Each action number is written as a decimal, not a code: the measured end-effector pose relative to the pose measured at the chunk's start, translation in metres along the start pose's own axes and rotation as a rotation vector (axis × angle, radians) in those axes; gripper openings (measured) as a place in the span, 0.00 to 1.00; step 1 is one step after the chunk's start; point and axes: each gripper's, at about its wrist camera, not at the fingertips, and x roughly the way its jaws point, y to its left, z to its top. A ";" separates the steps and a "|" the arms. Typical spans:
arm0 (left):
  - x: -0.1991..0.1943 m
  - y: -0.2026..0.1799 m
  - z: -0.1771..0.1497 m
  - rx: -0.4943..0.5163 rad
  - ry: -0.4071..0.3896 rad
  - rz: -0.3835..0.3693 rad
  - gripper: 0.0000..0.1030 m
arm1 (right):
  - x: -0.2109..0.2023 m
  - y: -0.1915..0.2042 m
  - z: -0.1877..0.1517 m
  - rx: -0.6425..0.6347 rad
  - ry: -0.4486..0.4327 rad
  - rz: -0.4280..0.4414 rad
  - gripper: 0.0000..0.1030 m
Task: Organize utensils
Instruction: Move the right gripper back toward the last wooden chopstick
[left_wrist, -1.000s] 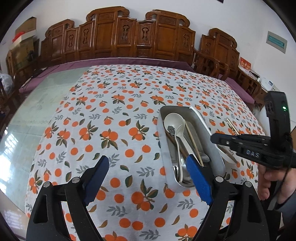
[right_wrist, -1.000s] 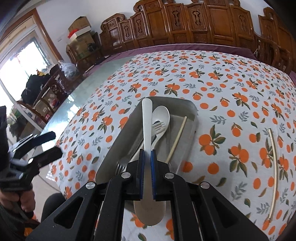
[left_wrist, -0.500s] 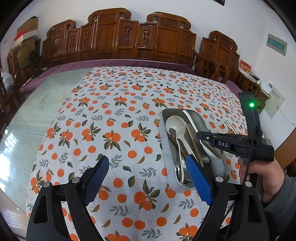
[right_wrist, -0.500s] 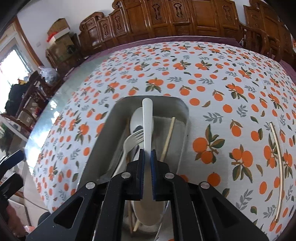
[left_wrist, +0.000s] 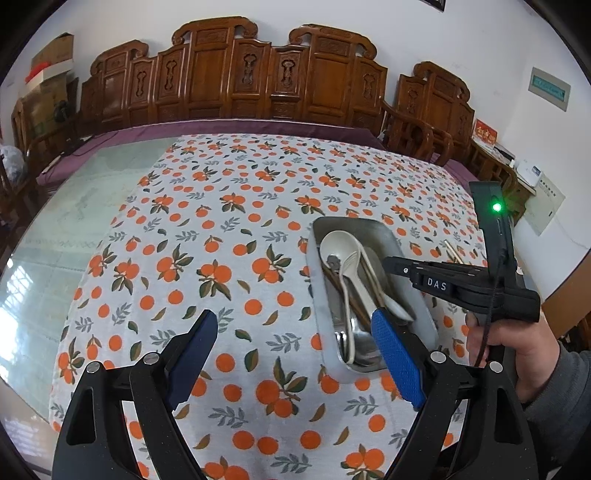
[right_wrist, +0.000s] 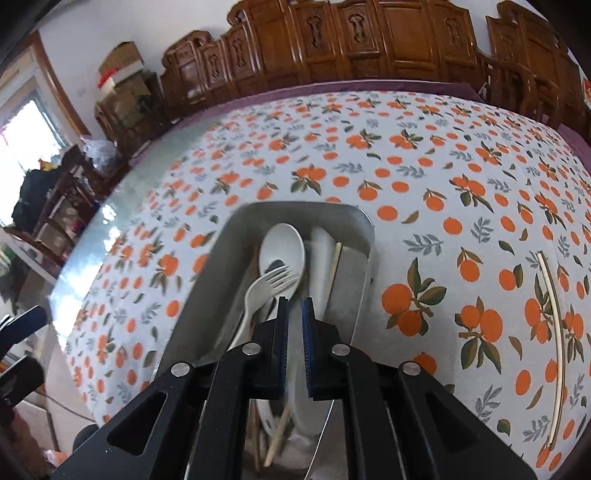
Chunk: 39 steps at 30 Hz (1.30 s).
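right gripper (right_wrist: 294, 306) over rectangular metal tray (right_wrist: 354, 221), nearly closed around white plastic spoon (right_wrist: 301, 387). left gripper (left_wrist: 291, 332) released, empty, above orange-print counter (left_wrist: 221, 258).

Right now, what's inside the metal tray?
In the metal tray lie a white spoon, a white fork, a wooden chopstick and another white spoon's handle. The right gripper covers the near end.
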 end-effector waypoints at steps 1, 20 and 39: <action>-0.001 -0.003 0.001 0.003 -0.003 -0.004 0.79 | -0.006 0.000 -0.001 -0.011 -0.011 0.003 0.09; -0.001 -0.077 0.017 0.077 -0.028 -0.067 0.79 | -0.115 -0.080 -0.022 -0.072 -0.121 -0.057 0.20; 0.039 -0.169 0.012 0.173 0.028 -0.131 0.85 | -0.104 -0.196 -0.068 -0.013 -0.010 -0.157 0.27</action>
